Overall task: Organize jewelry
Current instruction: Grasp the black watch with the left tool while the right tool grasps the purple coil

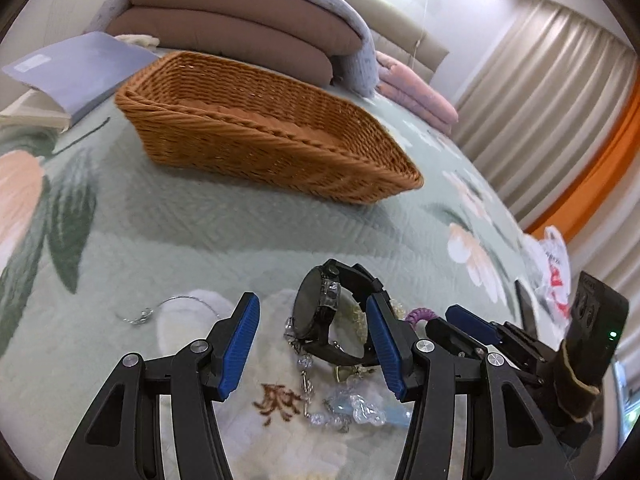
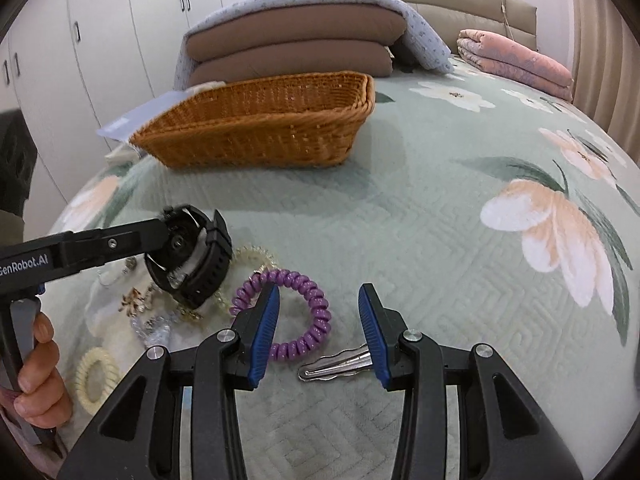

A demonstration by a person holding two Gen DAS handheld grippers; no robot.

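Note:
A black wristwatch (image 1: 326, 312) stands on edge on the bedspread between the blue pads of my left gripper (image 1: 314, 334), which is open around it; the right pad is close to the strap. The watch also shows in the right wrist view (image 2: 192, 256). Crystal bead jewelry (image 1: 344, 408) lies under it. A thin silver chain (image 1: 168, 310) lies to the left. My right gripper (image 2: 318, 328) is open and empty above a purple coil hair tie (image 2: 298, 312) and a silver hair clip (image 2: 336, 366). A wicker basket (image 1: 256, 132) stands farther back.
Cream coil hair ties (image 2: 94, 376) lie near the hand holding the left gripper. Folded brown and blue bedding (image 2: 296, 46) and a pink folded quilt (image 2: 516, 62) sit behind the basket. A blue folder (image 1: 76, 72) lies at the left. A plastic bag (image 1: 554, 268) lies at the right.

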